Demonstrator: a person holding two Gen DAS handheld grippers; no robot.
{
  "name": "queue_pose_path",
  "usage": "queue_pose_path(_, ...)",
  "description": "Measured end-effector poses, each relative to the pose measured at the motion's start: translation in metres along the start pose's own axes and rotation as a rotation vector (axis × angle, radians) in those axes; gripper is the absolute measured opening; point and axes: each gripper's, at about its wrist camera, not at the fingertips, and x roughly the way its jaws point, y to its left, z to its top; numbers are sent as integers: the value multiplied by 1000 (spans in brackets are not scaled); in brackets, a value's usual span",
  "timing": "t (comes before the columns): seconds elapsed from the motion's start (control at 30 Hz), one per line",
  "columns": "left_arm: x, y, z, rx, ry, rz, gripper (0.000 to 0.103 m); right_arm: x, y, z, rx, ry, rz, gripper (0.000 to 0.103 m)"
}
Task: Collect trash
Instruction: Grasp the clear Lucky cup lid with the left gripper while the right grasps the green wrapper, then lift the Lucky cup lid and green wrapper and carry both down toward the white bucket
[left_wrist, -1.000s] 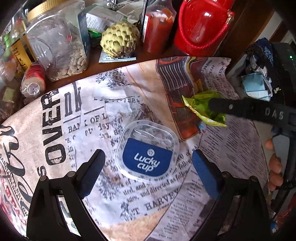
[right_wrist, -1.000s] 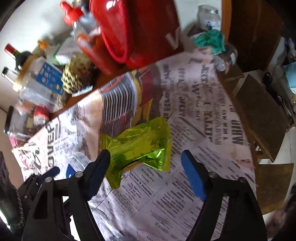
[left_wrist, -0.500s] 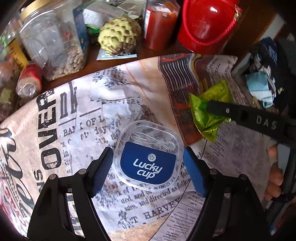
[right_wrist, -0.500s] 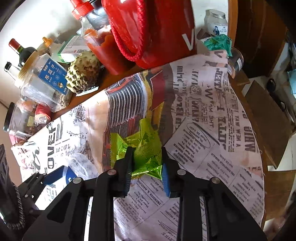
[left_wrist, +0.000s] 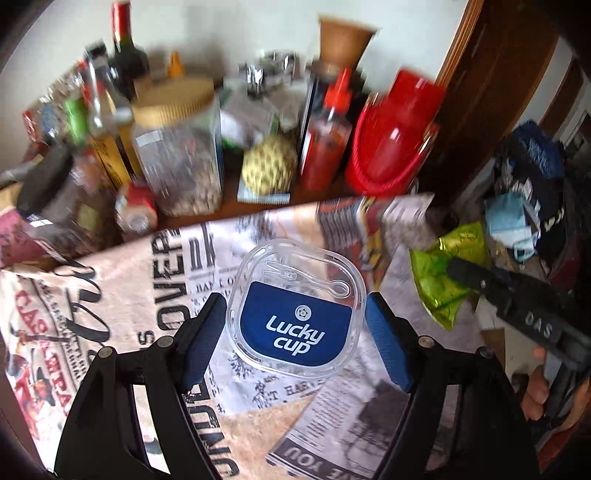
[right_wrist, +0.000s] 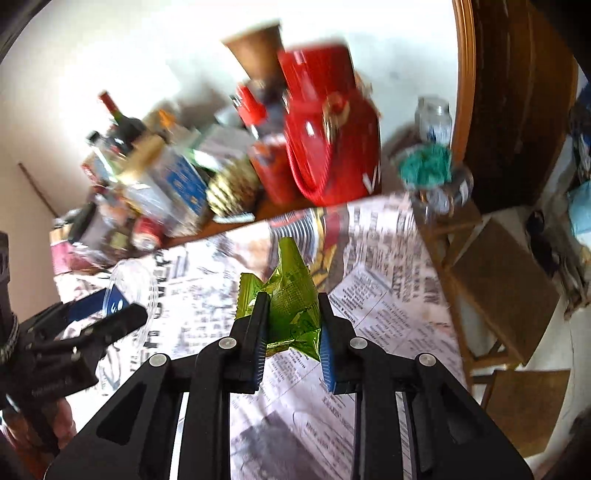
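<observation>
The left gripper (left_wrist: 295, 325) has its two blue-padded fingers clamped on the sides of a clear plastic lid (left_wrist: 295, 308), lifted clear of the cloth below. The lid is a rounded square, see-through around the rim, with a dark blue label reading "Lucky cup" in white and the outline of a small spoon moulded into it above the label. The right gripper (right_wrist: 291, 328) is squeezed nearly shut on a green wrapper (right_wrist: 291, 295), which is shiny, crumpled foil with a zigzag-cut edge, its free end sticking up past the fingertips. In the left wrist view the wrapper hangs off to the right of the lid, apart from it. Under both lies a newspaper-print tablecloth (left_wrist: 110, 314) with big black lettering. Beyond the cloth's far edge the bare wood is crowded: a clear jar with a tan lid (left_wrist: 177, 147), a knobbly green fruit (left_wrist: 269, 170), a red sauce bottle (left_wrist: 327, 140), a red bag with a rope handle (left_wrist: 395, 147) and a wine bottle (left_wrist: 123, 48) at the wall.
</observation>
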Motion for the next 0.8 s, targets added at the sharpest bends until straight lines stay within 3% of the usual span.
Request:
queue_pose_path(0.27,-76,-48,-16,-18,-157,62,76,-83,9,-10,-121,-147,72,22)
queue_pose_path(0.47,-135,-80,-56,-92,-255,131,76,-127,4,-31,-195,-170,139,22)
queue_pose_path(0.8,-219,-108,-109,-114,-380,184,76,-200,20,-68,-303,-262,186,22)
